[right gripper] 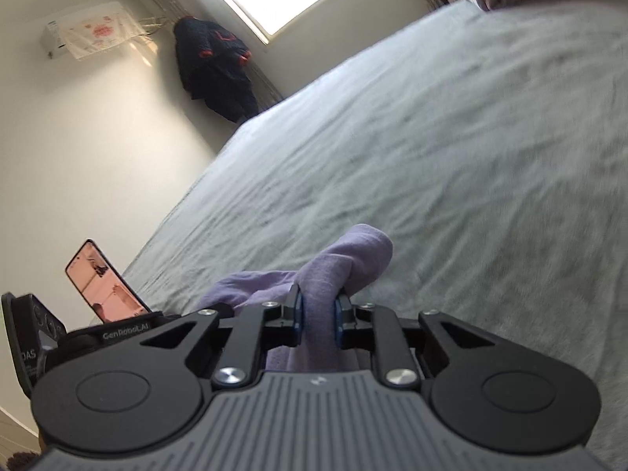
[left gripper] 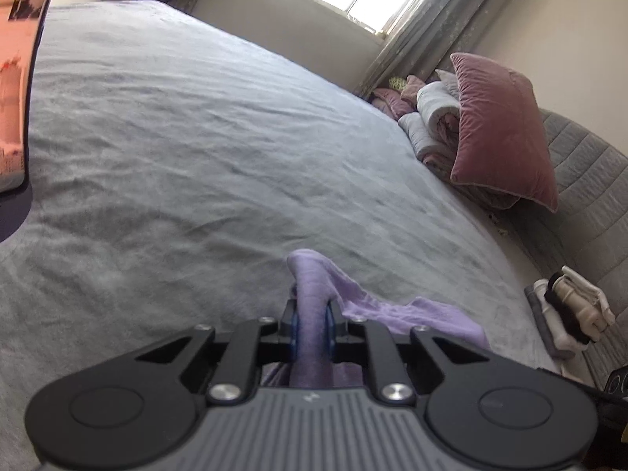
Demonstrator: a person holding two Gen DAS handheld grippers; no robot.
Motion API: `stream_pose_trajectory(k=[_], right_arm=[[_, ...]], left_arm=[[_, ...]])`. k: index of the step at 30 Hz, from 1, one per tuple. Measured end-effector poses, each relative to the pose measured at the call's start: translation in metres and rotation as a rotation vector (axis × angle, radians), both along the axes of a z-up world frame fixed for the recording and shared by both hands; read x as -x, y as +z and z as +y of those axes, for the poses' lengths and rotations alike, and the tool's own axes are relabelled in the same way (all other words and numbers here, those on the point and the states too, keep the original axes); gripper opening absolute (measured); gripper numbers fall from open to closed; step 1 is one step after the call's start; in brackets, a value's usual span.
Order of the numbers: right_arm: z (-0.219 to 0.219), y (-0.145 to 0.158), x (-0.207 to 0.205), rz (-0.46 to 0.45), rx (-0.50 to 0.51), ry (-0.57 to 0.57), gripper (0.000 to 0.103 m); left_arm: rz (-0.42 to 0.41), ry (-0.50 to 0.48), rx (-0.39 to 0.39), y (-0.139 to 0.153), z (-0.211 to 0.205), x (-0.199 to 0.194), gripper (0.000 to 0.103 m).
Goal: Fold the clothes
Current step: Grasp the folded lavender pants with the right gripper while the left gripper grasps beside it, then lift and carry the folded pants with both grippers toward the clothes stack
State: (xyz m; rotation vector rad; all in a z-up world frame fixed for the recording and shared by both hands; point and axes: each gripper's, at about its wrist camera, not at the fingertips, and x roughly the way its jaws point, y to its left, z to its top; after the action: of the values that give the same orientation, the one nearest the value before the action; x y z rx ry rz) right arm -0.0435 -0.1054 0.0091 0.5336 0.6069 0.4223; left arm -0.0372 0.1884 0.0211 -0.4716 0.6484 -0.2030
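Both grippers hold the same lilac garment [left gripper: 314, 294] over the grey bed [left gripper: 176, 157]. Left gripper [left gripper: 313, 324] has its fingers clamped on a bunched roll of the lilac cloth, which pokes up and forward past the blue pads; more of it trails off to the right and low in the left wrist view, near the bed surface. Right gripper [right gripper: 318, 316] likewise has fingers closed on a thick wad of the cloth, fabric bulging out ahead of the tips and sagging off to the left. What kind of garment it is can't be told, too bunched. Whether it hangs clear of the bed or partly rests on it: can't tell from these views. Handling judgement: light, soft knit-looking cloth, limp, no stiffness, will droop and crease wherever unsupported; not fragile, not slippery, but thick wads can slide out if the hold loosens. Better holds would be on corners, hem or shoulder seams, a single layer edge, not mid-bundle. Pink cushion [left gripper: 498, 129] and rolled bedding sit far right by the window; a phone [right gripper: 106, 282] stands at the near left bed edge; dark clothes [right gripper: 216, 66] hang on the far wall.
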Motion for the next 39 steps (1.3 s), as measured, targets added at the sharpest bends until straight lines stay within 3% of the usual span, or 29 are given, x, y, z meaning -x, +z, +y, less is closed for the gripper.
stream_pose_trajectory(k=[10, 27, 34, 39], right_arm=[[-0.035, 0.058, 0.010, -0.152, 0.075, -0.037, 0.018], [-0.160, 0.115, 0.004, -0.269, 0.136, -0.198, 0.018], [-0.223, 0.131, 0.000, -0.339, 0.169, -0.311, 0.018], [-0.284, 0.147, -0.002, -0.359, 0.133, -0.339, 0.018]], left_arm=[[-0.107, -0.058, -0.029, 0.050, -0.058, -0.007, 0.012], [-0.191, -0.234, -0.067, 0.110, -0.210, -0.068, 0.012], [-0.213, -0.300, -0.011, 0.129, -0.292, -0.094, 0.012], [-0.235, -0.335, 0.042, 0.142, -0.349, -0.103, 0.012]])
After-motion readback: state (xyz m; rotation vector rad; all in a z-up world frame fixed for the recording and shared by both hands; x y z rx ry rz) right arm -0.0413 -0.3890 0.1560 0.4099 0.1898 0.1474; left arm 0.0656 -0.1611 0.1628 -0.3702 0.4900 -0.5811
